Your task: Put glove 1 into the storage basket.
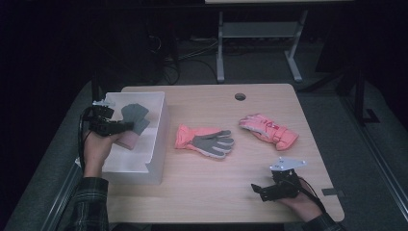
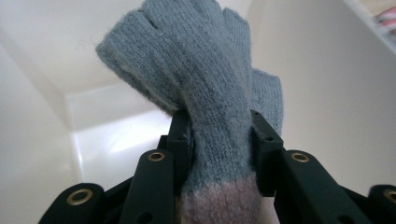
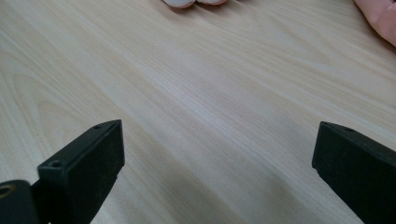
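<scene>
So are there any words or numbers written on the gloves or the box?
None can be read. The pink gloves: the right pink glove has small dark marks, too blurred to tell if they are letters; the left pink glove shows none. The grey knit glove in the left claw and the white box are plain.

Left gripper (image 2: 219,140) clamped on a grey knit glove (image 2: 205,70) near its pinkish cuff, jaws pressed to either side. Glove fingers pointing up and away. White bin walls (image 2: 327,93) close all round.
</scene>
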Available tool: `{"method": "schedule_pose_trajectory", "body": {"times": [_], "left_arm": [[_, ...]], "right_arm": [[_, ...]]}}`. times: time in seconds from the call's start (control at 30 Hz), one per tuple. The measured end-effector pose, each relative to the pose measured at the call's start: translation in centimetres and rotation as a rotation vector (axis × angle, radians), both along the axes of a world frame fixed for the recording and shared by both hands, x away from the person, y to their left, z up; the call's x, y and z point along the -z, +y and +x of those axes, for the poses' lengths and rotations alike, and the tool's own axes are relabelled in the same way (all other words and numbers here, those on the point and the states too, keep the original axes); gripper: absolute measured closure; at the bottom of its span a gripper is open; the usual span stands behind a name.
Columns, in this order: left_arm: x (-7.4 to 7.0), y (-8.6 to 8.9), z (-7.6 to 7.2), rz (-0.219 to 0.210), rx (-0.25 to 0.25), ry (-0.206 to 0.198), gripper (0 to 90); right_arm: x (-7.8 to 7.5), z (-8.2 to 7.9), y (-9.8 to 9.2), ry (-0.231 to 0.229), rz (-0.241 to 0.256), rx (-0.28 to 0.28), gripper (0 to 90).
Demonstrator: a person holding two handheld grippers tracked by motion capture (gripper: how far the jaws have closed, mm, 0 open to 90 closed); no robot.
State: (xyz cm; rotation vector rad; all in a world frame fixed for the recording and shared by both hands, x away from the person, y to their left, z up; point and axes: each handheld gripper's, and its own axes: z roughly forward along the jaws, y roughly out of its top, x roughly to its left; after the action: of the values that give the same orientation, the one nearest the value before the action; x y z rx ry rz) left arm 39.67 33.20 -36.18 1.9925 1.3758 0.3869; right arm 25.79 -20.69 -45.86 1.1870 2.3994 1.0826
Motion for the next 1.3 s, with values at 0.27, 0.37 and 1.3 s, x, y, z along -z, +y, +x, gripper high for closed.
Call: {"method": "schedule_pose_trajectory", "body": {"times": [0.27, 0.37, 1.3], "left_arm": [[1.3, 0.3, 0.6, 0.037, -0.01, 0.018, 66.9], [2.2, 0.3, 0.8, 0.055, -0.017, 0.028, 66.9], [6.8, -0.4, 2.0, 0.134, -0.011, 0.185, 38.8]], "right_arm": [[0.1, 0.0, -0.1, 0.004, -0.002, 0.006, 2.1], [0.0, -0.1, -0.1, 0.002, 0.0, 0.007, 2.1], [0.1, -0.4, -0.5, 0.015, -0.003, 0.016, 2.1]]}}
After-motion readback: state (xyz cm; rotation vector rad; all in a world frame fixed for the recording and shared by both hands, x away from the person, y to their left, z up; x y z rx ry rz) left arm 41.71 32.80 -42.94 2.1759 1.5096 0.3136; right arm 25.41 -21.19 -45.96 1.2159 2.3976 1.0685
